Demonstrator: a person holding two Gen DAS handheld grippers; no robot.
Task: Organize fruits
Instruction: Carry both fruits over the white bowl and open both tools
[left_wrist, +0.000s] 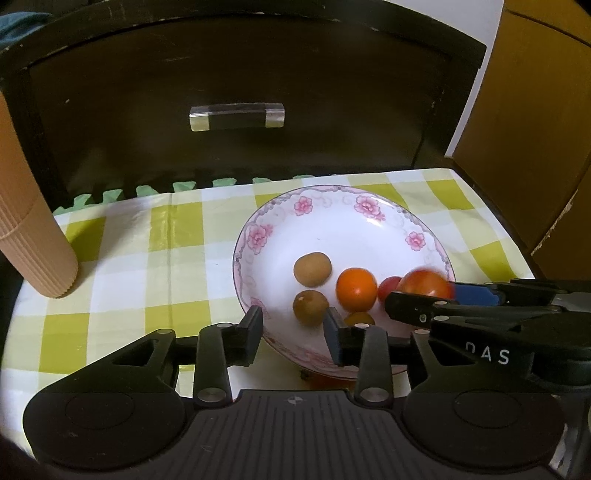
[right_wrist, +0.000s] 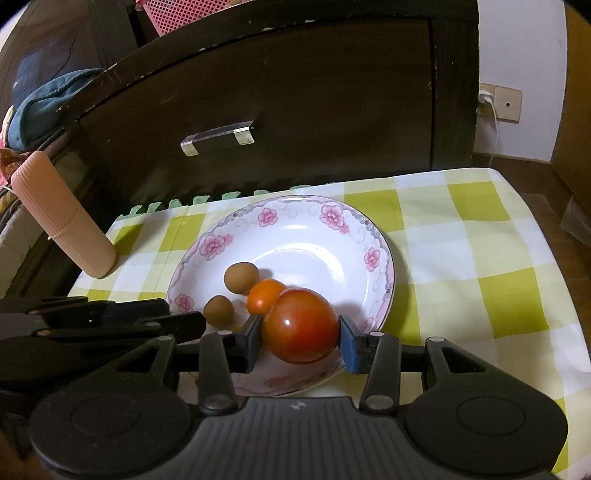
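Red tomato (right_wrist: 300, 325) sits clamped in my right hand-held gripper (right_wrist: 301, 338) over the plate (right_wrist: 295, 218). I'd lower gently, release slowly. My left hand-held gripper (left_wrist: 293, 325) hangs open, empty.

A dark wooden drawer front (left_wrist: 236, 92) stands behind the checked tablecloth (left_wrist: 122, 258).

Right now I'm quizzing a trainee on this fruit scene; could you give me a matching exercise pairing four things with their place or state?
Things:
1. large red tomato
2. round orange fruit
3. ribbed peach-coloured cylinder
4. left gripper

Places or states:
A. on the checked cloth, outside the plate
B. open, holding nothing
C. clamped between the right gripper's fingers
D. lying loose in the floral plate

Pairs: 1-C, 2-D, 3-A, 4-B
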